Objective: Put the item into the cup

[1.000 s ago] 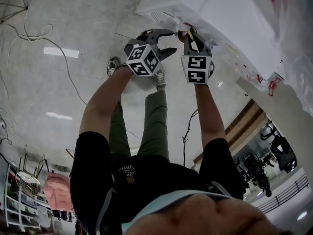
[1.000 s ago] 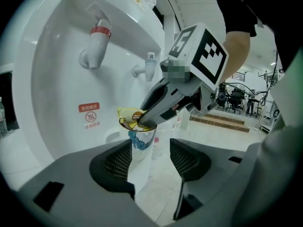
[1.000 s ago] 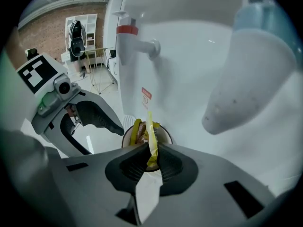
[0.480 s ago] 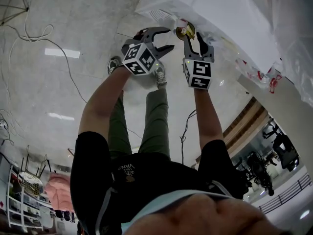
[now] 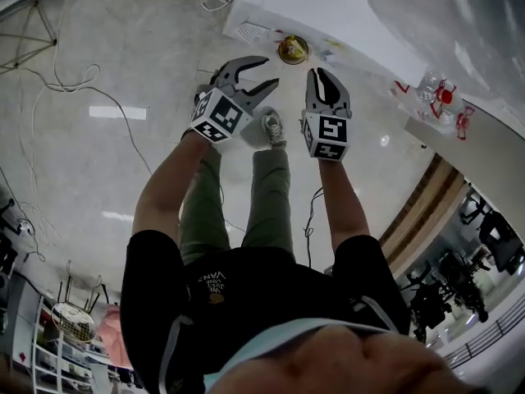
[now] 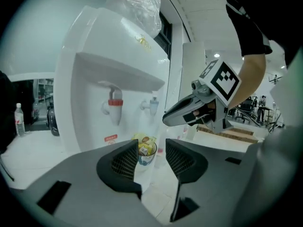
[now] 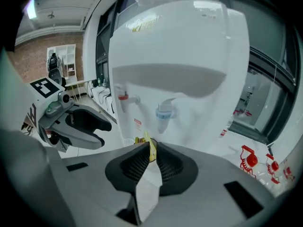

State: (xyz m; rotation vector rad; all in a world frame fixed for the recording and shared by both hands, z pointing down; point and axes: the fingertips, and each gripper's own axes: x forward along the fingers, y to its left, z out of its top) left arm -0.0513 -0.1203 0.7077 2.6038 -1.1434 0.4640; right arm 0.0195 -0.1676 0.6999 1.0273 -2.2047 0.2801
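Observation:
A small cup stands on the tray of the white water dispenser, under its taps. A yellow packet sticks out of the cup. My left gripper is held back from the cup. Its jaws stand wide, are closing a little, and have nothing between them. My right gripper hangs beside it, also short of the cup. Its jaws are closing to a narrow gap with nothing in it. Past the gap shows the yellow packet.
The dispenser has a red tap and a blue tap. A plastic-wrapped bottle sits on top. Cables trail over the shiny floor. A water bottle stands at the left. The person's legs and shoes are below the grippers.
The right gripper, shut at the cup a second ago, opened, let go and drew back. Both grippers are now farther from the dispenser, and the yellow packet sits in the cup.

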